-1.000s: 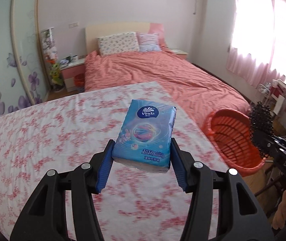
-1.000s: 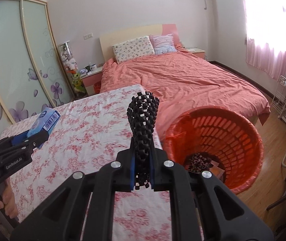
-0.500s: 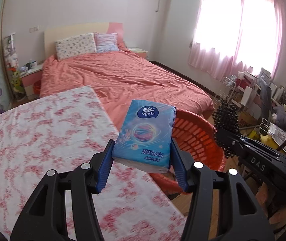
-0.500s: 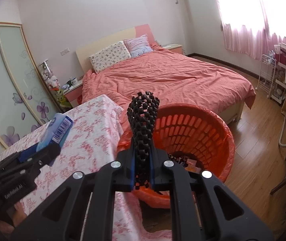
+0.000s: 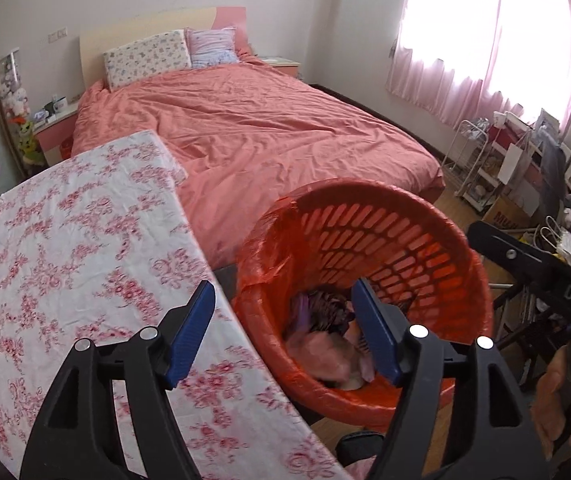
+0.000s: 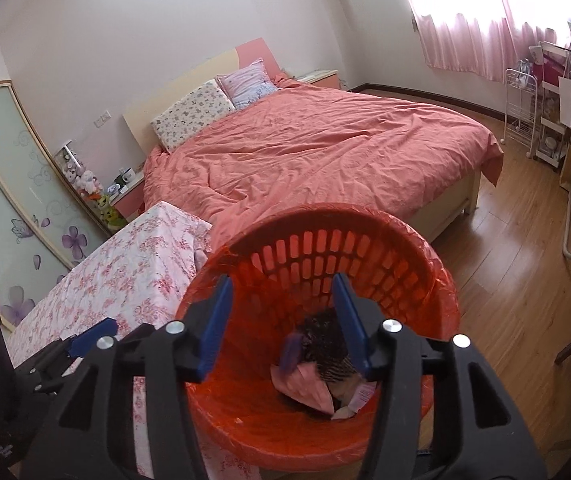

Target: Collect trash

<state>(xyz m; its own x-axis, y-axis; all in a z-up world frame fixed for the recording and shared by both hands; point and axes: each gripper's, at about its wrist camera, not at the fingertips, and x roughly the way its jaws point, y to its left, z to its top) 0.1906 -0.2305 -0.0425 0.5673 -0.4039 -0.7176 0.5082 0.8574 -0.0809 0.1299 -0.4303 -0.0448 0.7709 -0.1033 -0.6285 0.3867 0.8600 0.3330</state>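
Observation:
An orange slotted basket with a red liner stands on the floor beside the table, right under both grippers. My left gripper hangs over its near rim, jaws opening, nothing between the blue pads. My right gripper is over the basket too, jaws opening and empty. Inside lie a black mesh net, pink scraps and a blurred blue-violet shape that I cannot make out. The right gripper's black body shows at the right of the left wrist view.
The table under a pink floral cloth lies left of the basket. Behind it is a bed with a salmon cover. White racks and boxes line the window wall. Wooden floor spreads to the right. A hand is at the right edge.
Both grippers swung from over the table to above the basket and dipped. The blue tissue pack has left the left jaws and the black mesh net the right jaws; both now stand open.

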